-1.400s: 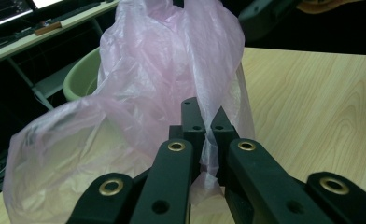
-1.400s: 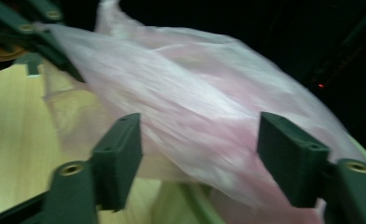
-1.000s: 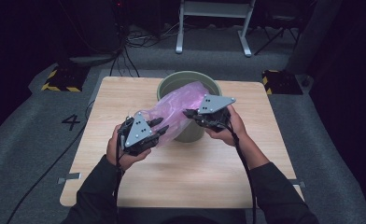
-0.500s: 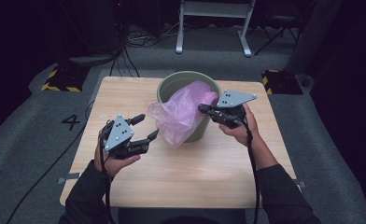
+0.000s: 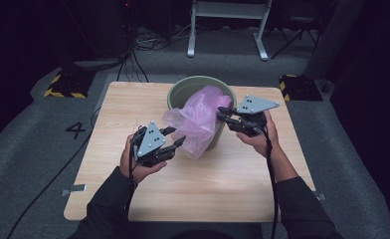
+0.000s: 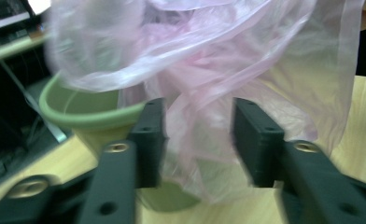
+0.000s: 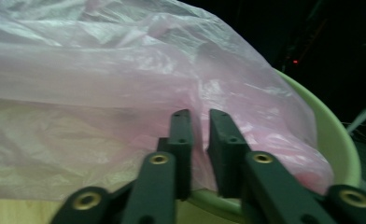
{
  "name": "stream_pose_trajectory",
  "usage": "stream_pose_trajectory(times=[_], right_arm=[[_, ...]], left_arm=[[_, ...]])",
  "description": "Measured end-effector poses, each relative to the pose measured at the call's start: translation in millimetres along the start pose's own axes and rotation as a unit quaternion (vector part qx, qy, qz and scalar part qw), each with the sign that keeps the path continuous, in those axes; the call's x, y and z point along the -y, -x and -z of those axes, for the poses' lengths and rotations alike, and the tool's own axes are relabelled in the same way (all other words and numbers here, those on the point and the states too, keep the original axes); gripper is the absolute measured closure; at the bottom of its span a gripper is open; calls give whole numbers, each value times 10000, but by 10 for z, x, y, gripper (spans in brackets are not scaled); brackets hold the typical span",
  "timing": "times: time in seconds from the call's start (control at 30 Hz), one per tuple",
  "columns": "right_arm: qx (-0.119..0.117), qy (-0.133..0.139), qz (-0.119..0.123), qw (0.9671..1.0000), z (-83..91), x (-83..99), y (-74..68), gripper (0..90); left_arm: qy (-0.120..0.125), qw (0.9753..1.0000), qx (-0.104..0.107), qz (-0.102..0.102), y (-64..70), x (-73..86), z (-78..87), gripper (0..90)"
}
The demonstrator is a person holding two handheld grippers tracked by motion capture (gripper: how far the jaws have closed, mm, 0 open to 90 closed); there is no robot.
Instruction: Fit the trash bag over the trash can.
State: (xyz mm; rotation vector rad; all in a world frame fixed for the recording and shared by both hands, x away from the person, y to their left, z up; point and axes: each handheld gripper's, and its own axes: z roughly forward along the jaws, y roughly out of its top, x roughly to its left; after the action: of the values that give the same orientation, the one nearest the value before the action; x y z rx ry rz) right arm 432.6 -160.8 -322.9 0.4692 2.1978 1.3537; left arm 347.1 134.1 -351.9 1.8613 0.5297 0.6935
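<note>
A pale green bin point(image 5: 183, 85) stands at the far middle of the wooden table point(image 5: 128, 102). A thin pink plastic bag point(image 5: 199, 118) bulges out of it and hangs down its front. My right gripper point(image 5: 223, 114) sits at the bin's right rim. In the right gripper view its jaws point(image 7: 202, 140) are nearly together, pinching the bag's film point(image 7: 125, 84) just above the green rim point(image 7: 335, 135). My left gripper point(image 5: 175, 135) is open, just left of the bag's hanging part. In the left gripper view the bag point(image 6: 204, 70) hangs ahead of the spread jaws point(image 6: 200, 140), beside the bin point(image 6: 87, 112).
The table's near half is bare wood point(image 5: 208, 189). Black cables point(image 5: 133, 55) and a white stand's legs point(image 5: 228, 30) lie on the grey floor beyond the table. A yellow-black marked block point(image 5: 63, 84) sits at the far left, another point(image 5: 297, 87) at the far right.
The left gripper drew back left from the bag, then came right again toward its hanging part. The right gripper carried the bag's edge rightward to the bin's right rim.
</note>
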Motion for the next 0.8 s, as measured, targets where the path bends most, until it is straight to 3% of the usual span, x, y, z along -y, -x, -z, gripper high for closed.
stream_pose_trajectory(times=[0.03, 0.1, 0.2, 0.23, 0.4, 0.43, 0.57, 0.63, 0.8], right_arm=[[0, 0, 0, 10000, 0, 0, 0, 725], [44, 9, 39, 10000, 24, 15, -46, 593], [103, 48, 33, 9999, 55, 27, -77, 524], [202, 158, -115, 9996, 108, 44, -99, 421], [260, 332, -174, 9990, 247, 107, -161, 325], [151, 306, -117, 9993, 319, 131, -219, 302], [-27, 359, -32, 9993, 423, 158, -341, 296], [-233, 433, 56, 9988, 480, 156, -490, 293], [-418, 425, 128, 9981, 469, 125, -683, 291]], left_arm=[[15, 10000, 17, -50, 12, -9, -18, 608], [15, 9999, 58, -144, 44, -29, -59, 701], [-10, 9997, 12, -243, 80, -51, -111, 768], [-19, 9996, 17, -265, 91, -56, -131, 787], [-7, 9996, 27, -290, 94, -66, -150, 849], [-5, 9997, 76, -249, 91, -71, -158, 870], [11, 9997, 91, -226, 88, -72, -178, 889], [10, 9998, 120, -186, 92, -78, -202, 896], [-27, 9996, 131, -257, 127, -110, -259, 898]])
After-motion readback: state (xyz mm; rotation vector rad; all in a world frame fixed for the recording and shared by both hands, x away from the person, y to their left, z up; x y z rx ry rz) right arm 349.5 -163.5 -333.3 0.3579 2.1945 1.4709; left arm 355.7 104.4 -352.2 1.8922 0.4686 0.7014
